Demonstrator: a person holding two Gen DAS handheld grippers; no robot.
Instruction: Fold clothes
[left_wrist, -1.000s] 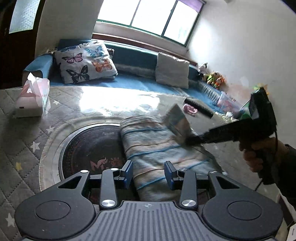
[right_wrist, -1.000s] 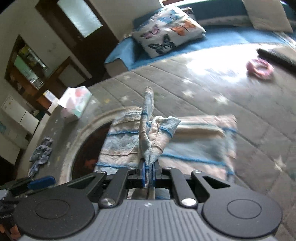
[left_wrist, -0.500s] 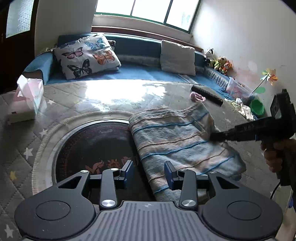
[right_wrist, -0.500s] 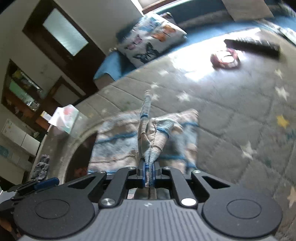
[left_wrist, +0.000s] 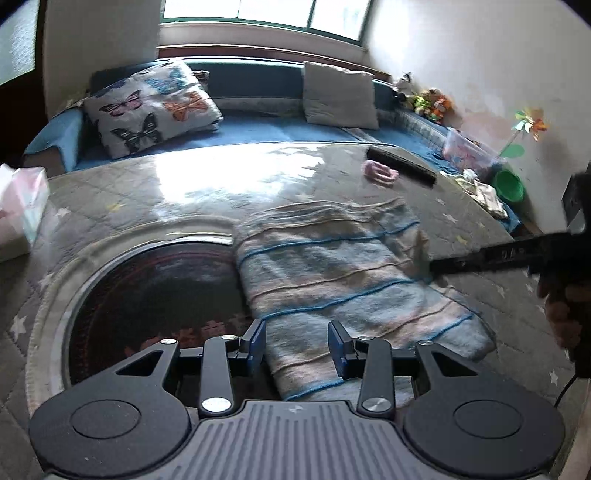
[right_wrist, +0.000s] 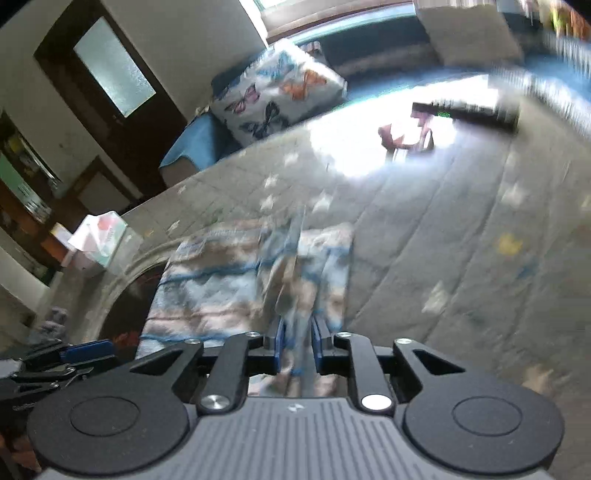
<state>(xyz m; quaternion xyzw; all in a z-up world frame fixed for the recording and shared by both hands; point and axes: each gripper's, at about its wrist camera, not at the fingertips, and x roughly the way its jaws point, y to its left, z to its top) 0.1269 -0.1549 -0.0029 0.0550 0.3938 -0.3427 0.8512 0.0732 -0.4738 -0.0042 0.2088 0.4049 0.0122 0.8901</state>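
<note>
A blue, pink and beige striped cloth (left_wrist: 332, 266) lies folded flat on the grey star-quilted surface (left_wrist: 184, 192), partly over a dark round inset (left_wrist: 155, 295). My left gripper (left_wrist: 296, 339) hovers open over the cloth's near edge, with nothing between its fingers. My right gripper (left_wrist: 432, 266), held by a hand, touches the cloth's right edge. In the blurred right wrist view, the right gripper (right_wrist: 298, 332) has its jaws slightly parted, with a raised ridge of the cloth (right_wrist: 221, 288) still standing between them. The left gripper (right_wrist: 85, 349) shows at the lower left.
A tissue box (left_wrist: 18, 206) stands at the left edge. A black brush (left_wrist: 402, 164) and a pink item (left_wrist: 380, 173) lie beyond the cloth. Behind runs a blue sofa with a butterfly pillow (left_wrist: 155, 110) and a grey pillow (left_wrist: 340, 94). A green bucket (left_wrist: 509, 184) sits at right.
The right gripper carried the lifted cloth edge over to the right and down, so the cloth now lies flat and folded. Its jaws have parted slightly. The left gripper stayed open.
</note>
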